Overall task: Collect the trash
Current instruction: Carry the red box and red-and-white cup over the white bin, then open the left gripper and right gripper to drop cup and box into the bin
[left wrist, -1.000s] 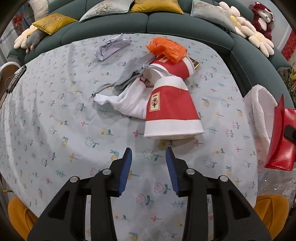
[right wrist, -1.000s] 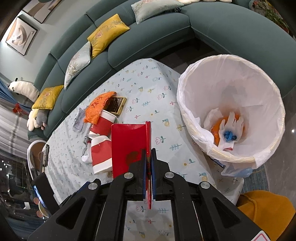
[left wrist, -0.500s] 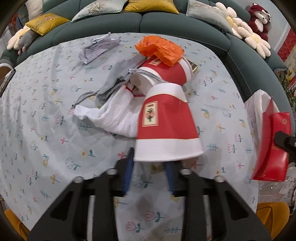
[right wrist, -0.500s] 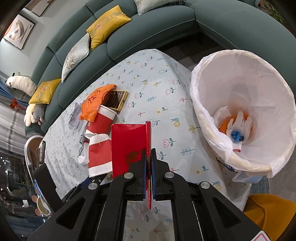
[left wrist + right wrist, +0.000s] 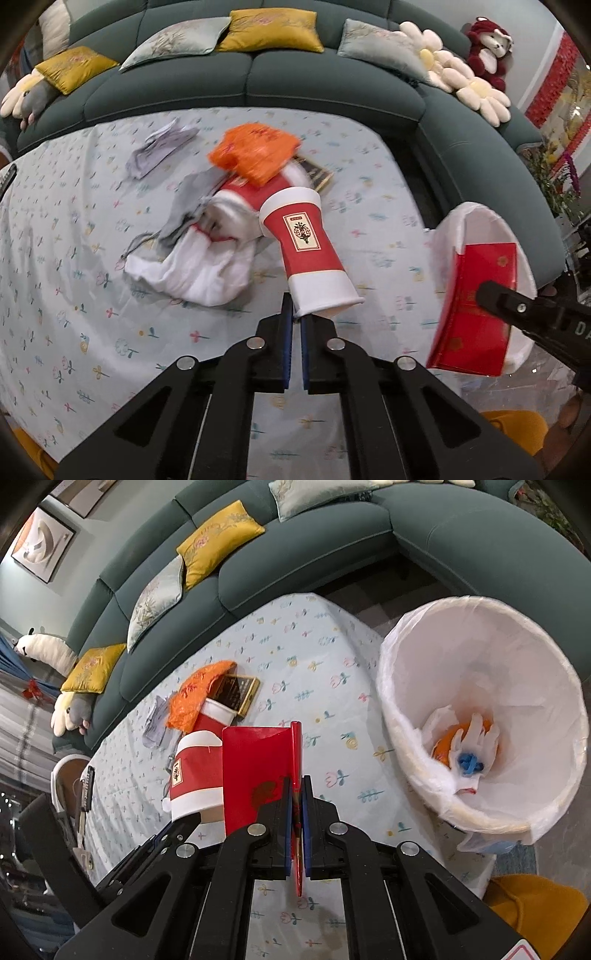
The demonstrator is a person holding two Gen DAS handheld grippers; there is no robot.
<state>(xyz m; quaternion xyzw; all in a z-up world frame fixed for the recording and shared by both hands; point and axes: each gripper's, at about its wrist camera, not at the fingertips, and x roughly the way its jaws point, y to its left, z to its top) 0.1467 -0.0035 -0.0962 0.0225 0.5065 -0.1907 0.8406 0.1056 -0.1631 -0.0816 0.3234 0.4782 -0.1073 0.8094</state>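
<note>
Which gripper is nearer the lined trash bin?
Right. The right gripper, holding the red envelope, sits beside the trash bin; the left gripper, pinching the paper cup, is farther across the table.

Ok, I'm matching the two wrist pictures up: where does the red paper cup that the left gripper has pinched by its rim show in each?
Left wrist: the red paper cup stands centre frame, its rim pinched in the left gripper.
Right wrist: the same cup is at left of centre, behind the red envelope.
Shared landmark: the orange wrapper.
</note>
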